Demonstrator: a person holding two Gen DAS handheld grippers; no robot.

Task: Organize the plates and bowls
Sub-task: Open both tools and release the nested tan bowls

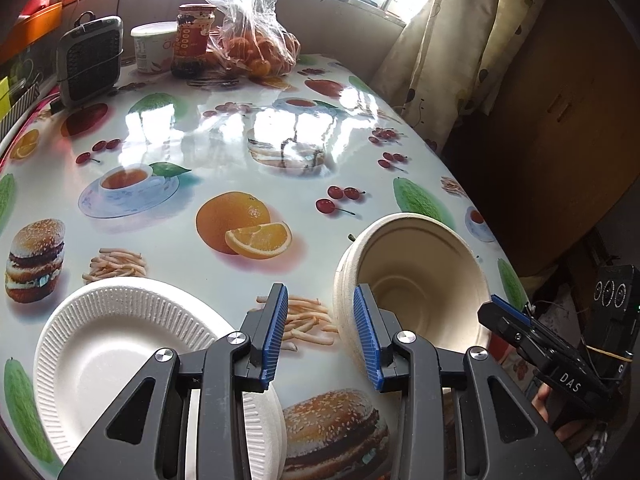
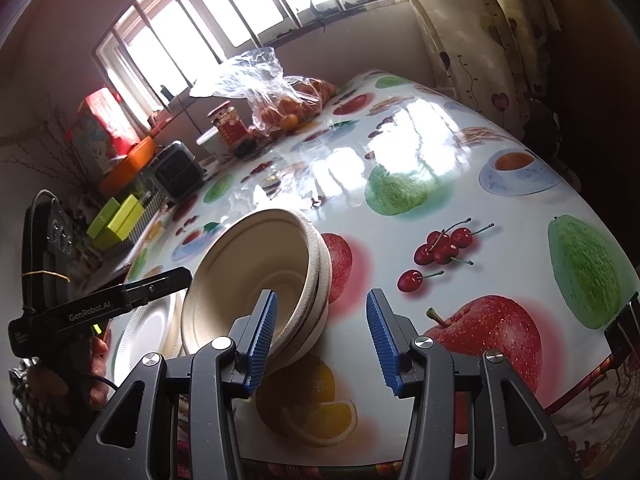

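Hovering just above the glossy fruit-and-burger printed tablecloth (image 1: 224, 148), with the left gripper (image 1: 320, 334) parted and empty, blue ribbed pads over bare cloth between the two stacks, the right-hand finger (image 1: 366, 330) seeming to overlap the bowls' near rim, though contact cannot be told. Parted too and clamping nothing, the right gripper (image 2: 322, 338), its left pad close against the wall of the same bowls, perhaps touching. Tipped steeply on edge just right of the left gripper, mouth toward the camera: the stack of beige moulded-fibre bowls (image 1: 416, 280), about three nested, rims slightly offset, inside clean and ringed. Likely to roll or slump flat if either pad nudges the rim, given the slick cloth and the lean; likely also to split apart if a pinch catches one wall only, since the shells look light and loosely nested. Lying flat just left of the left gripper: white ribbed paper plates (image 1: 120, 344), a couple stacked, partly under the gripper's frame. Well beyond the bowls, at the far table edge: a dark jar with a red label (image 1: 194, 40), a white tub (image 1: 154, 46), a clear plastic bag of oranges (image 1: 256, 46) and a small grey heater (image 1: 90, 62).
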